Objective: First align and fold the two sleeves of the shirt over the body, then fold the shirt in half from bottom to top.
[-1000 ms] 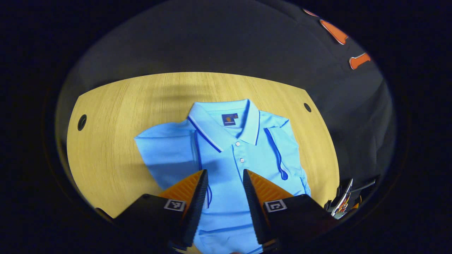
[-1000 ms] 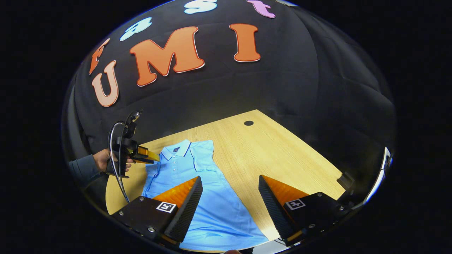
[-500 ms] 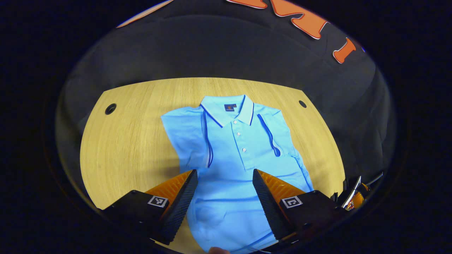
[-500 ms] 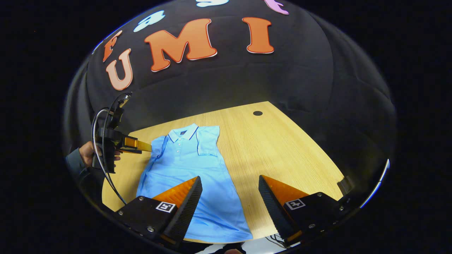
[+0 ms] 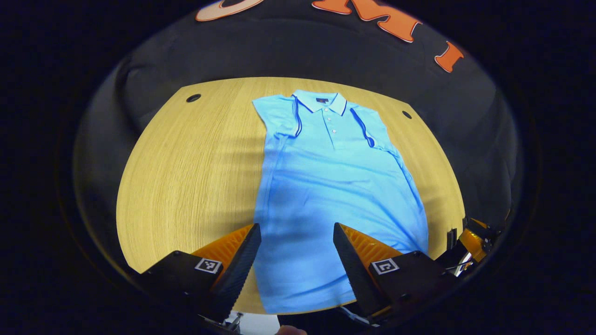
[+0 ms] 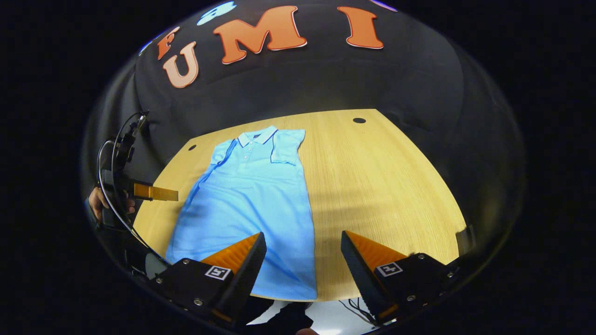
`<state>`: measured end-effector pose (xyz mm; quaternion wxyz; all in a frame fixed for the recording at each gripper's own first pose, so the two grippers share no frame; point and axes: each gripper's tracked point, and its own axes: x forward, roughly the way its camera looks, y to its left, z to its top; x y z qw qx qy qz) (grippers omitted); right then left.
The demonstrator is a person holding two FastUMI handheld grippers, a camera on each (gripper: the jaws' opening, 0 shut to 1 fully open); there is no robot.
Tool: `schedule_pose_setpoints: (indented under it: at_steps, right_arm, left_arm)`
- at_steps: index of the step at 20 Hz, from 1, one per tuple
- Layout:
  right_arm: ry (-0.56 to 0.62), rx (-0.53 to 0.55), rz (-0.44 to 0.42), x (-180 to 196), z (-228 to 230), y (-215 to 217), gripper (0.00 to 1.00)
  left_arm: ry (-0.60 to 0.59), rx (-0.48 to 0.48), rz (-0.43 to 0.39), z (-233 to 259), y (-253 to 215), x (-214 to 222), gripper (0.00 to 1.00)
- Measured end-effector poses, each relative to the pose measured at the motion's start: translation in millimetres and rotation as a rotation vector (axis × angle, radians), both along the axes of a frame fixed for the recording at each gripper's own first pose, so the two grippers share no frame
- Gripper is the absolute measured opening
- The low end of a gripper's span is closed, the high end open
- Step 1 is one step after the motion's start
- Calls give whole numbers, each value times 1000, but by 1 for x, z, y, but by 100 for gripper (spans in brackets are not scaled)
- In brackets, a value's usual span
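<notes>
Both tools, left tool (image 5: 296, 253) and right tool (image 6: 303, 260), gape wide, empty, above the shirt (image 5: 326, 186).

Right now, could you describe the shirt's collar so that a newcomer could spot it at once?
On the wooden table lies a light blue polo shirt. At its far end, nearest the wall, sits the collar, dark-edged and spread open above small white buttons.

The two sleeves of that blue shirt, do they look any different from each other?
Barely. In the left gripper view, the left sleeve lies beside the bare wooden table; the right sleeve lies toward the other table edge, and its dark trim slants more. Both are folded inward over the shirt, flat.
</notes>
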<state>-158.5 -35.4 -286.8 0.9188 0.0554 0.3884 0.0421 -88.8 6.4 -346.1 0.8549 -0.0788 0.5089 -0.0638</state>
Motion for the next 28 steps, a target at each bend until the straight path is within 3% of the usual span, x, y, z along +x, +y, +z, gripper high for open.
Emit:
schedule_pose_setpoints:
  at_steps: [5, 11, 20, 28]
  right_arm:
    - [50, 3, 66, -22, -24, 5, 97]
    - [120, -13, 104, -47, -53, 8, 98]
    - [202, -36, 136, -66, -90, 21, 97]
    - [227, -80, 112, -65, -106, 20, 94]
  left_arm:
    - [45, 73, 24, -26, 10, -64, 100]
    - [98, 17, 63, -45, 2, -123, 100]
    - [121, 71, 10, -72, 3, -160, 100]
    - [75, 128, -38, -84, 10, -158, 100]
